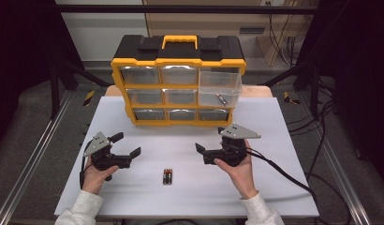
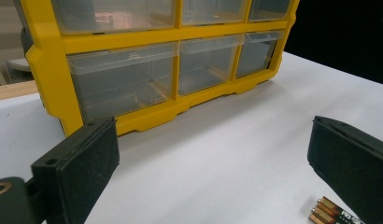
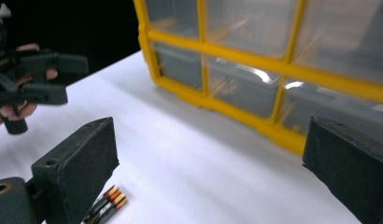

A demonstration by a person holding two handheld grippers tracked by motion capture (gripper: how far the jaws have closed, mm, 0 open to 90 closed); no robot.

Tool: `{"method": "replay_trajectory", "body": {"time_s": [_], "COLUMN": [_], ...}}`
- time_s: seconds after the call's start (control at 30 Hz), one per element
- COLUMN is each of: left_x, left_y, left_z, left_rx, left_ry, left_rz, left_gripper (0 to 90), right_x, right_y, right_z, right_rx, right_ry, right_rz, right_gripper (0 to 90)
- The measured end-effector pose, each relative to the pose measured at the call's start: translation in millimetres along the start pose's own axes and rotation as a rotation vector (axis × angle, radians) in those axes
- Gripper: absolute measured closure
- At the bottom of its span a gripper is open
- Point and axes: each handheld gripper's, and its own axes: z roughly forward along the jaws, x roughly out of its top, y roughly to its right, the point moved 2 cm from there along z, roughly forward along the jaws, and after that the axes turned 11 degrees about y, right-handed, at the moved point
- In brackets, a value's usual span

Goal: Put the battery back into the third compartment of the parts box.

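a small bundle of aa batteries [image 1: 167, 176] lies on the white worktop [image 1: 274, 187], near its front edge and between the two hands, touching neither gripper. they look light, hard and smooth, likely to roll or slip if pinched off-centre, so the safest hold is probably across the middle of the bundle, jaws square to its length.

behind them stands a yellow and black drawer organiser [image 1: 178, 79] with clear drawers; its upper right drawer [image 1: 220, 87] is pulled out and a small object, perhaps another battery, lies inside. the drawer looks like thin plastic, light and easy to tip.

the left gripper [image 1: 129, 153] sits low over the worktop left of the batteries, jaws wide apart and empty, pointing inward toward the right. the right gripper [image 1: 200, 147] mirrors it on the other side, also spread wide and holding nothing, its hand [image 1: 237, 168] cupped beneath. in the left gripper view the batteries lie just beside the right-hand jaw.
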Motion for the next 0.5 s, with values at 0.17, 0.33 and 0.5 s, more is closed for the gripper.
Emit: {"method": "replay_trajectory", "body": {"time_s": [0.17, 0.33, 0.5], "left_x": [0.0, -0.4, -0.3], "left_y": [-0.2, 0.0, -0.3], "left_z": [-0.2, 0.1, -0.1], "left_rx": [0.0, 0.0, -0.001], "left_ry": [0.001, -0.002, -0.001], "left_rz": [-0.001, -0.002, -0.002], "left_gripper": [1.8, 1.8, 1.8], "right_x": [-16.5, -28.2, -37.9], "right_y": [-9.3, -19.7, -30.9], "right_z": [12.7, 22.0, 32.6], "right_rx": [0.026, 0.047, 0.064], "right_ry": [-0.053, -0.092, -0.129], "right_rz": [0.004, 0.011, -0.015], "right_gripper": [3.8, 3.7, 3.0]}}
